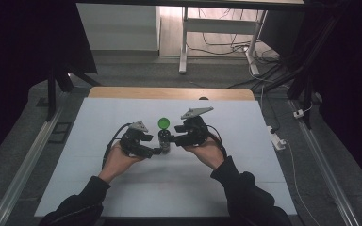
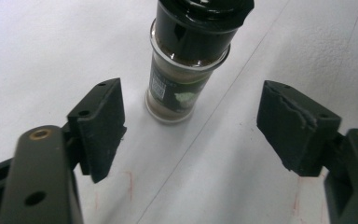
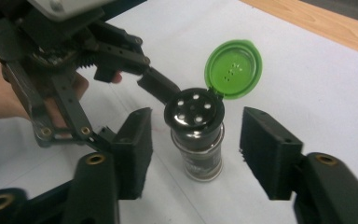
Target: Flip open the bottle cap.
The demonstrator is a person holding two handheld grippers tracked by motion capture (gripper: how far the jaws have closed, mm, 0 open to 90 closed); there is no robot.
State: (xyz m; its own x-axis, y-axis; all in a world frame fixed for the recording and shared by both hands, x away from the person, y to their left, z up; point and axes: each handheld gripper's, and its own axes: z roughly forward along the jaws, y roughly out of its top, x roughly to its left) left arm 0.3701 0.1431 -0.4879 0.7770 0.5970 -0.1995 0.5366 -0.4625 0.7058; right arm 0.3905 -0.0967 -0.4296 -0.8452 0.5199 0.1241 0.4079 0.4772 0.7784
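Your left hand (image 1: 118, 160) held the left gripper (image 1: 156, 151) low over the white table (image 1: 245, 155), with its black jaws spread wide and nothing clamped between them. In the left gripper view the two pads (image 2: 100, 126) stood well clear on either side of the spice jar (image 2: 184, 70), neither one touching the glass. The jar (image 1: 164, 141) stood upright near the middle of the table, between your two grippers, with its green flip lid (image 1: 164, 123) swung open and tilted back. From the right gripper view you could see the jar's black shaker top (image 3: 194, 111) with its ring of holes, the green lid (image 3: 233, 69) hinged up behind it, and dark seasoning inside the clear body. Your right gripper (image 1: 173, 140) was likewise wide open, its pads (image 3: 270, 151) flanking the jar just below the cap without touching it. One jaw tip of your left gripper (image 3: 158, 86) reached in close to the jar's cap; whether it touched, I could not tell.
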